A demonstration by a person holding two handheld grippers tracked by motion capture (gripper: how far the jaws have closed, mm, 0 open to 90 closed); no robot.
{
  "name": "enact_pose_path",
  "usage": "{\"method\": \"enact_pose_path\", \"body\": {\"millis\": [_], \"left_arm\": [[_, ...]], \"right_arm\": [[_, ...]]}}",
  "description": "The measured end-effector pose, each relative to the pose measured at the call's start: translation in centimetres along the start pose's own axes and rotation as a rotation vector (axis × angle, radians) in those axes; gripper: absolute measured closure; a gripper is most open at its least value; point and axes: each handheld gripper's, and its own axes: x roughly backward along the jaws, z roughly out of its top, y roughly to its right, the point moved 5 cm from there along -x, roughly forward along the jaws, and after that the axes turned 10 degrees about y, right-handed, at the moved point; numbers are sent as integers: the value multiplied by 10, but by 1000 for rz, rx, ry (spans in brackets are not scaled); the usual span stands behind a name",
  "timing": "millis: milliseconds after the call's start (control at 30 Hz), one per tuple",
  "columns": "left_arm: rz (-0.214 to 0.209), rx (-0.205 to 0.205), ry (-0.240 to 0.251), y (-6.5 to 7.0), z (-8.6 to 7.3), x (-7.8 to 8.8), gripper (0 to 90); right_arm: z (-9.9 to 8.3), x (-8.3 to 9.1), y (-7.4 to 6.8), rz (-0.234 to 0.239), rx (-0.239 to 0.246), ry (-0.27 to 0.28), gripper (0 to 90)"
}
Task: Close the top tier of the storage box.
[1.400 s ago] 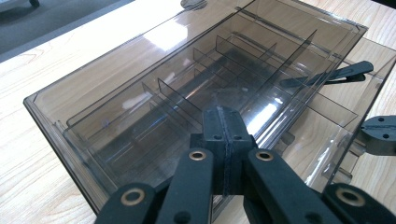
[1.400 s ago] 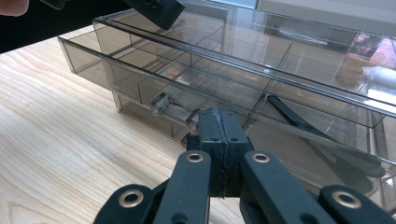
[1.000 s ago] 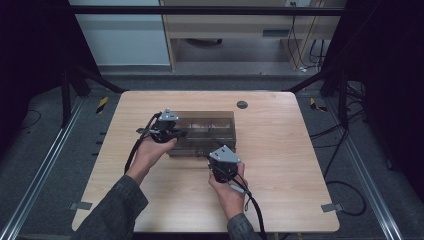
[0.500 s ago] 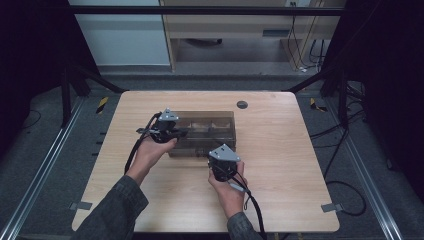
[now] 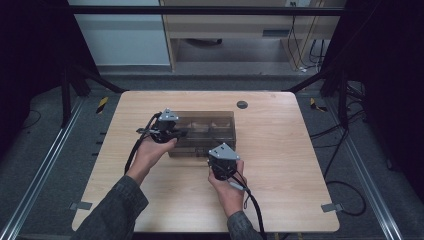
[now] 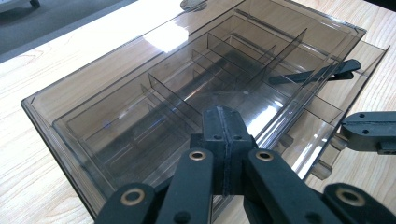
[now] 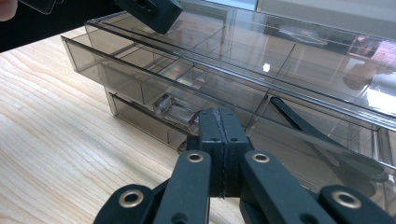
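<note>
A smoked clear plastic organiser box point(image 5: 207, 131) with several divided compartments sits mid-table. My left gripper point(image 5: 179, 133) rests over its left end, jaws shut with nothing between them, the tips point(image 6: 223, 117) just above the lid point(image 6: 140, 70). My right gripper point(image 5: 220, 156) is at the box's front edge, also shut and holding nothing, its tips point(image 7: 219, 120) right beside a small clear latch point(image 7: 175, 109). A thin black clip-like piece point(image 6: 317, 74) lies in one compartment, the same black piece point(image 7: 299, 123) showing through the front wall. I cannot tell whether the lid is fully down.
The wooden table point(image 5: 280, 165) has bare room to the right, left and front of the box. A dark round grommet point(image 5: 242, 104) sits near its far edge. Beyond stand a cabinet point(image 5: 120, 45) and a desk with cables.
</note>
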Motion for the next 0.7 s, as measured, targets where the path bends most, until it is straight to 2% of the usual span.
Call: {"method": "enact_pose_path", "body": {"millis": [200,233,500,567,633,700], "left_arm": [[0,1,0,0,0,0,893],[0,13,2,1,0,0,893],[0,4,1,0,0,0,893],[4,16,-11,1,-1,1,893],[-10,13,1,1,0,0,893],[0,3,1,0,0,0,893]], "right_arm": [[1,-2,1,0,-1,-1,900],[1,-3,1,-2,-2,0,900],[2,-5,2,-3,-2,-1,900],[2,-5,2,-4,-3,-2,900],[2,-6,2,-4,-5,-3,900],[2,-7,3,-5,-2,-3,900]]}}
